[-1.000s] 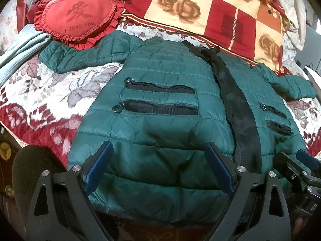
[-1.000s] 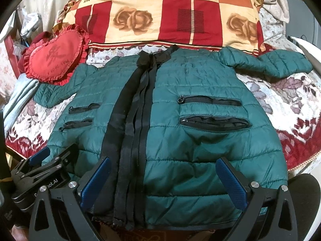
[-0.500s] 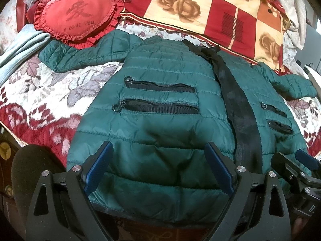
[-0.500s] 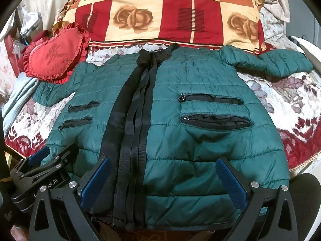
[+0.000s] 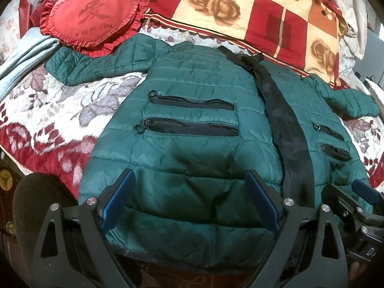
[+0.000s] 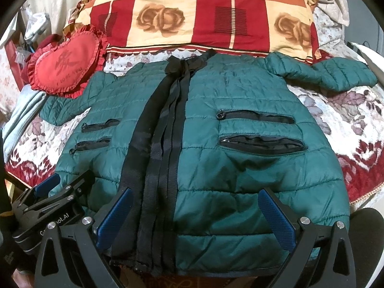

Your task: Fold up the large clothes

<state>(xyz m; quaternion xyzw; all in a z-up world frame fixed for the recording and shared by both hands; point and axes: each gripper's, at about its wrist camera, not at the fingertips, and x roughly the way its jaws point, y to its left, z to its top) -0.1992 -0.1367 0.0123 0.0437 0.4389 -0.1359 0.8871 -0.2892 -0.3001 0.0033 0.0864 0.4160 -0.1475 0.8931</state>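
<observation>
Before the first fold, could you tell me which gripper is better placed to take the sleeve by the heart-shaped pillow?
Left. The left gripper hangs open over the jacket half whose sleeve reaches toward the heart-shaped pillow; the right gripper is over the other half.

Left gripper (image 5: 189, 201) wide open, blue pads (image 5: 117, 201) spread far apart, nothing between them. Right gripper (image 6: 195, 218) same: wide open, blue pads (image 6: 276, 218) spread, gripping nothing. Both held low and side by side, pointing forward (each shows at the edge of the other's view). Hands hidden behind the grippers.
</observation>
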